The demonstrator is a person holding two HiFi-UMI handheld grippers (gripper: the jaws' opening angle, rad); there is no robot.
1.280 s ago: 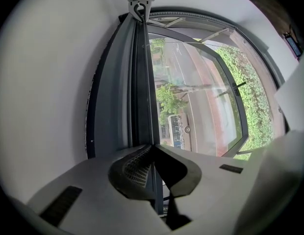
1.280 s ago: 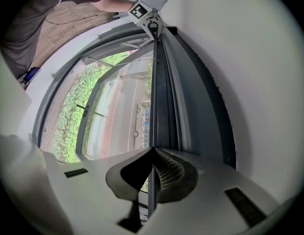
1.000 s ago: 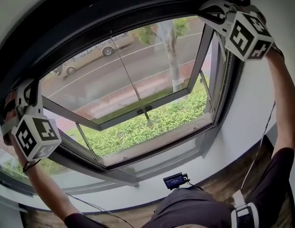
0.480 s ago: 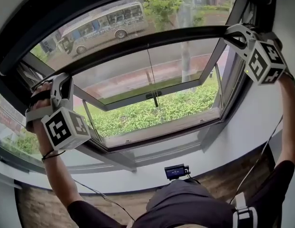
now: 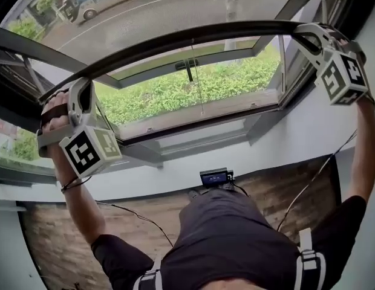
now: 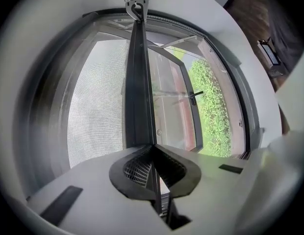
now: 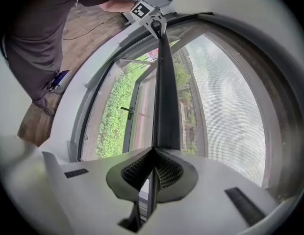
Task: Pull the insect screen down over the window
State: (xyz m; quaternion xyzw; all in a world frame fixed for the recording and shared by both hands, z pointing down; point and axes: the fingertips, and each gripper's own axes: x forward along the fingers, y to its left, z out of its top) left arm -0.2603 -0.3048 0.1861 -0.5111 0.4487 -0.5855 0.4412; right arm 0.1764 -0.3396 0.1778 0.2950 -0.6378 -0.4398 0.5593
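Observation:
The insect screen's dark bottom bar arches across the window in the head view, with grey mesh above it. My left gripper is shut on the bar's left end and my right gripper is shut on its right end. In the left gripper view the bar runs from the left gripper's jaws up to the other gripper, with mesh on the left. The right gripper view mirrors this: the right gripper pinches the bar, and mesh lies on the right.
Below the bar the casement sash stands open outward, its handle in the middle. A green hedge and a road lie outside. The white sill runs under the frame. A small device with a blue display and cables hang over the wooden floor.
Both grippers have come down with the bar, from the window's top to about mid-height. More mesh now shows above the bar, and the head view has tipped lower.

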